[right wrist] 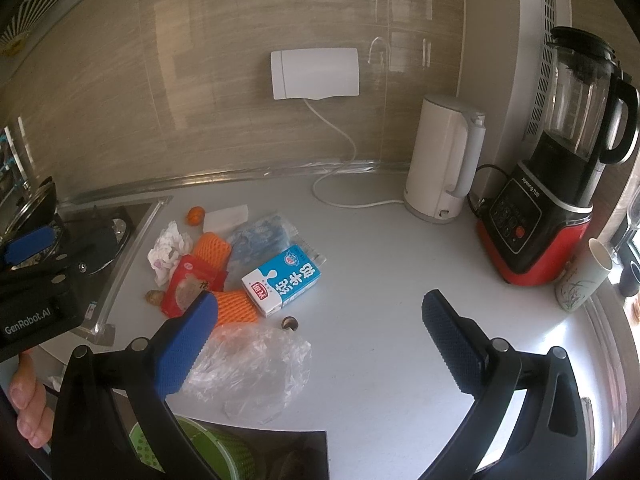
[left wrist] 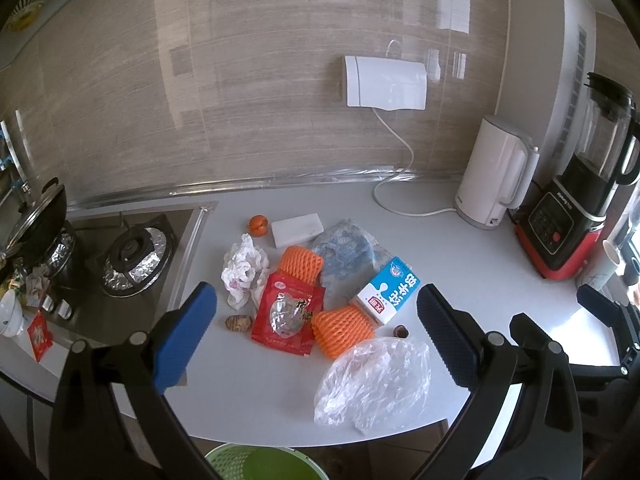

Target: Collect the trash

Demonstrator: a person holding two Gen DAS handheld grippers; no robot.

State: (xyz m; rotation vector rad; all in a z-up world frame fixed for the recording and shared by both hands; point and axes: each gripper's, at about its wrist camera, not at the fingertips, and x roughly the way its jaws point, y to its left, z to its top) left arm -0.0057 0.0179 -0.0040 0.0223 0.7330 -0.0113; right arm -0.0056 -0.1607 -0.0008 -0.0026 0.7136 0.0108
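**Trash collection: nothing picked yet, pile intact on counter**

Status: judged at the very start; all trash lies on the white counter [left wrist: 460, 240], none visibly in the green basket [left wrist: 260, 462], though only its rim and part of its inside show below the counter's front edge.

Grippers: left gripper [left wrist: 316, 320] spread wide, nothing between its blue pads, hovering above the pile; right gripper [right wrist: 316, 320] likewise wide apart and empty, poised over bare counter right of the pile.

Pile, back to front: small orange fruit [left wrist: 258, 225] beside a white block [left wrist: 298, 229]; crumpled tissue [left wrist: 244, 268]; blue patterned bag [left wrist: 348, 256]; orange foam net [left wrist: 300, 264] touching the red snack packet [left wrist: 286, 312]; second foam net [left wrist: 342, 330] against the blue-and-white milk carton [left wrist: 390, 290]; clear plastic bag [left wrist: 372, 384] nearest the front edge; brown nut-like scrap [left wrist: 238, 323] left of the packet; small dark shell [left wrist: 401, 331] near the carton.

Remaining: every item above; the task sentence does not say whether the fruit and the block count as trash.

Edges and room: stove [left wrist: 132, 256] bounds the pile on the left, its raised metal rim close to the tissue; open counter to the right up to the kettle [left wrist: 494, 176] and blender [left wrist: 576, 200]; kettle cord [left wrist: 400, 200] trails behind the pile, clear of it; paper cup [right wrist: 584, 280] stands near the right edge; front edge is close under the plastic bag, with the basket just below, so I judge a short drop path; the two grippers sit close together, so the left one should work stove-side.
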